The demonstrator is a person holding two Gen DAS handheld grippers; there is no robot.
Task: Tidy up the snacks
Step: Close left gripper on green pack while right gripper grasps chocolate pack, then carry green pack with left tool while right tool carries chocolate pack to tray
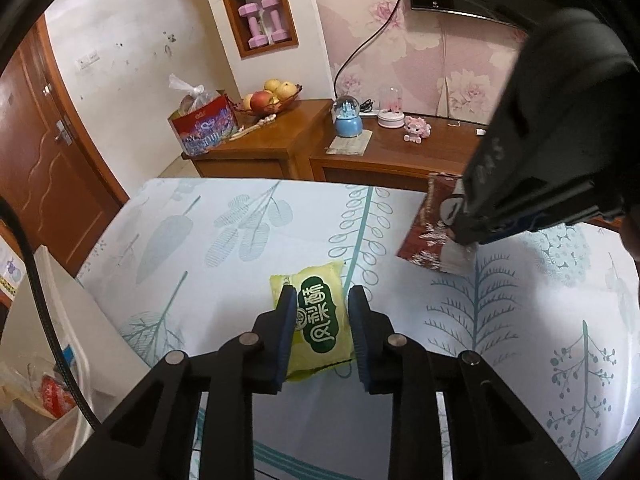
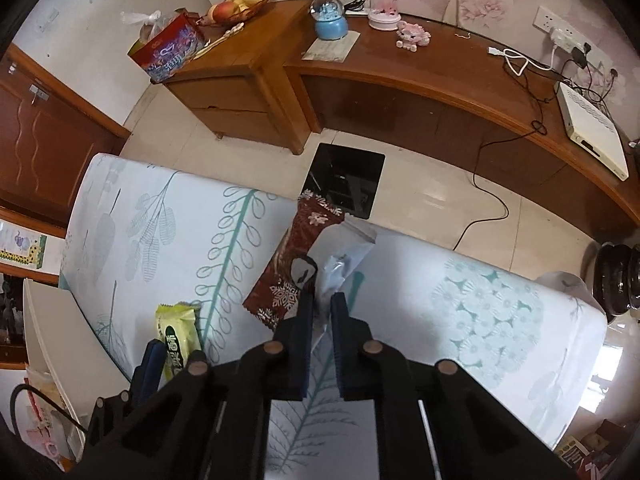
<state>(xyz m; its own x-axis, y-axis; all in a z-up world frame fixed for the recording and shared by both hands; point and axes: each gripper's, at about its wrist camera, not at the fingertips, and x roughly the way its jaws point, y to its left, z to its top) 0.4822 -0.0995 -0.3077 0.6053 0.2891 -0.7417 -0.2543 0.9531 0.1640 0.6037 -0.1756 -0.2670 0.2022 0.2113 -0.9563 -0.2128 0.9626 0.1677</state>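
At the left, the left gripper (image 1: 319, 300) straddles a yellow-green snack packet (image 1: 316, 320) lying on the leaf-print tablecloth (image 1: 224, 240). Its jaws stand narrowly apart, pads close against the packet's sides; whether they press it I cannot tell. To the right, the right gripper (image 2: 323, 300) has its jaws shut on the clear crimped end of a dark red snowflake snack wrapper (image 2: 298, 256) near the table's far edge. Both packets look to be at the pick-up step; next each wants lifting cleanly and carrying to wherever snacks are gathered. Beyond stand a wooden cabinet (image 2: 240, 80) with a fruit bowl (image 2: 240, 0) and a blue snow globe (image 2: 330, 20), well clear.
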